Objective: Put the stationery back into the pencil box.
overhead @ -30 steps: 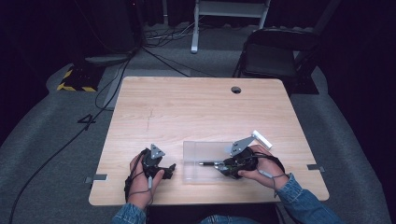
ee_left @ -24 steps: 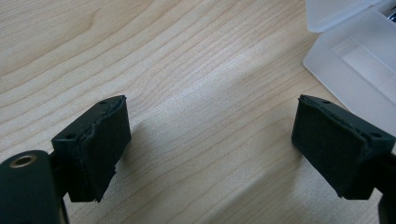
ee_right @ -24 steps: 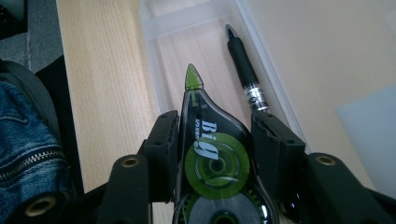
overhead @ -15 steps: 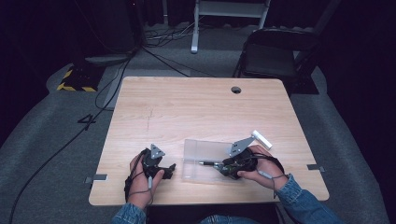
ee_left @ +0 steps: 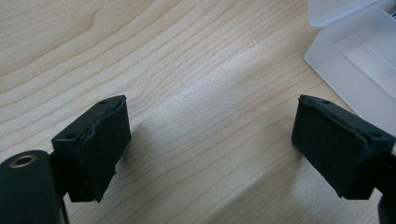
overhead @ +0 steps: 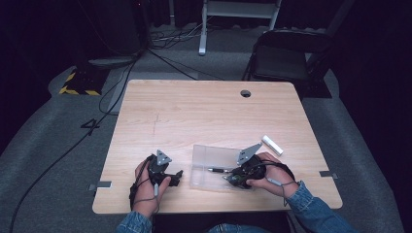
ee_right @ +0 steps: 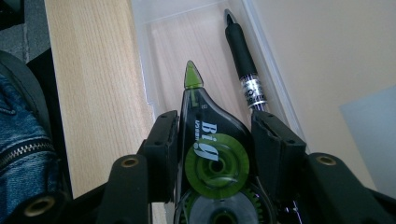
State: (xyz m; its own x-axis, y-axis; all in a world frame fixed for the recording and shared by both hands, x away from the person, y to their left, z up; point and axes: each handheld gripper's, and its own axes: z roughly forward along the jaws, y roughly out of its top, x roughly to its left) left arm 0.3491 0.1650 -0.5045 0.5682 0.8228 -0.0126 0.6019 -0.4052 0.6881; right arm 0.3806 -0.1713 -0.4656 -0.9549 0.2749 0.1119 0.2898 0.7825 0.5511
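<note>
A person sat at a light wooden table (overhead: 204, 111), holding a claw in each hand. The right claw (ee_right: 215, 140) pinched a green-tinted correction tape dispenser (ee_right: 208, 154) from both sides, its two black jaws pressed against the dispenser's flanks. The dispenser's pointed green tip faced away from the hand, over the inside of a clear plastic case (overhead: 206, 160) that lay open on the table near the front edge. Inside that case, just beside the dispenser, lay a black pen (ee_right: 243, 60), running alongside it against one wall of the case. In the high view the right claw (overhead: 232, 178) sat at the case's right end, with the pen (overhead: 217, 170) reaching leftward from it.

The left claw (ee_left: 210, 140) was spread wide with nothing between its jaws, resting low over bare wood. A corner of the clear case (ee_left: 359, 60) showed off to one side of it, well apart from the jaws. In the high view the left claw (overhead: 176, 175) lay just left of the case.

A small white cylinder (overhead: 272, 144) lay on the table beyond the right hand (overhead: 272, 177), apart from the case.
</note>
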